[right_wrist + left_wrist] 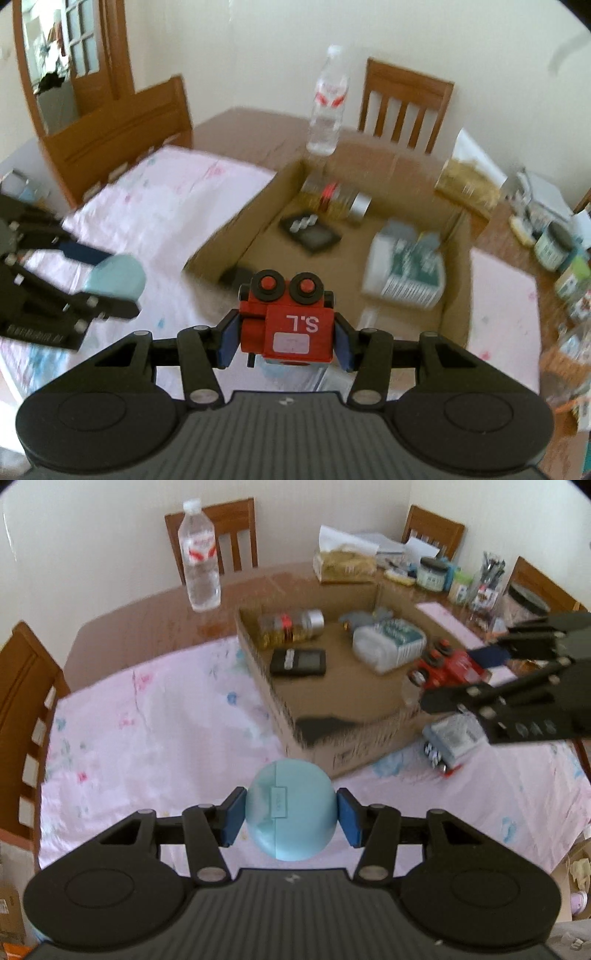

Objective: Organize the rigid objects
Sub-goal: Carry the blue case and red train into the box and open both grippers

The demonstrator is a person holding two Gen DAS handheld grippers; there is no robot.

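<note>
My left gripper [291, 818] is shut on a light blue round case [291, 808] and holds it above the pink cloth, just in front of the cardboard box [325, 738]. My right gripper [286, 332] is shut on a red toy truck [288, 321] marked "S.L", held near the box's front right edge [207, 254]. The truck also shows in the left wrist view [447, 666], and the blue case in the right wrist view [116, 278]. In the box lie a glass jar [291, 627], a black calculator [298, 661] and a white tub [388, 644].
A blue toy vehicle [448, 740] lies on the cloth right of the box. A water bottle [199, 557] stands behind the box. Jars, a tissue pack [345, 563] and clutter crowd the far right. Wooden chairs [22, 716] surround the table.
</note>
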